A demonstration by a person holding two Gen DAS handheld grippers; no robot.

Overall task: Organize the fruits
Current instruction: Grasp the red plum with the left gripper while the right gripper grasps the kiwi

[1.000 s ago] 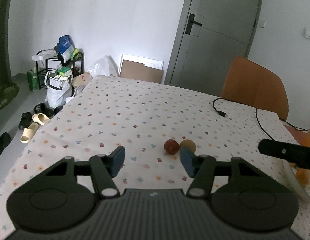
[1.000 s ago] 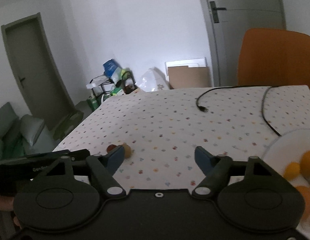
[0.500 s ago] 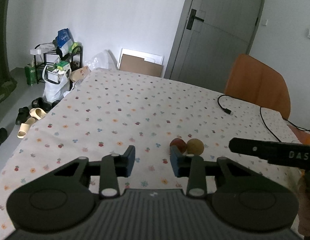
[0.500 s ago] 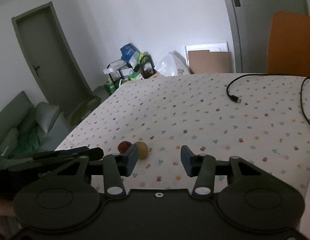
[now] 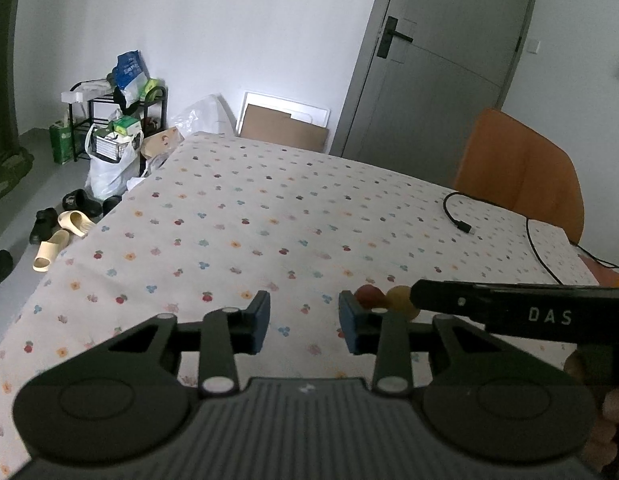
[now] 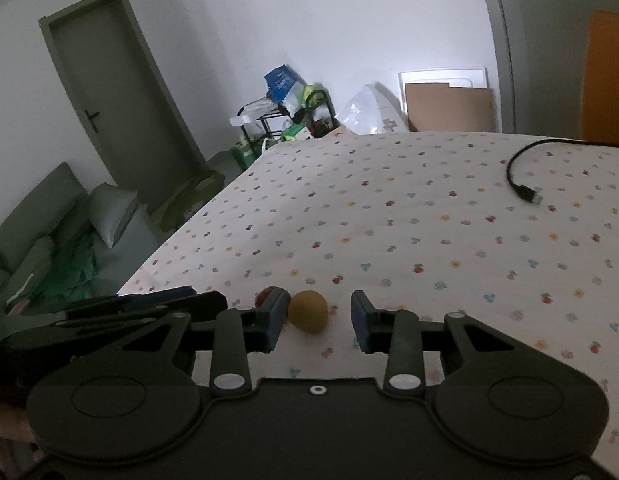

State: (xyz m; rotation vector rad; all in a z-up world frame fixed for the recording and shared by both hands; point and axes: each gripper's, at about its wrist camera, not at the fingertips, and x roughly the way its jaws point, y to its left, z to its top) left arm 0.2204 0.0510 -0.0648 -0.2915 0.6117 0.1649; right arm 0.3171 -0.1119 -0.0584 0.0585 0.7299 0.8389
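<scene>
Right wrist view shows the right hand-held gripper (image 6: pixel 319 322) spread wide around a small yellow fruit (image 6: pixel 308 311) near the surface's (image 6: pixel 409 216) front edge, touching a red fruit (image 6: pixel 266 296); round, light, likely rolls, so pinch its middle.

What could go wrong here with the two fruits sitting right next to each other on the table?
The right tool is open around the yellow fruit, but its left finger sits just in front of the red fruit, so closing may nudge that one and send it rolling. The left tool hangs open close beside it, so the two tools could bump. The table edge is also fairly near.
</scene>
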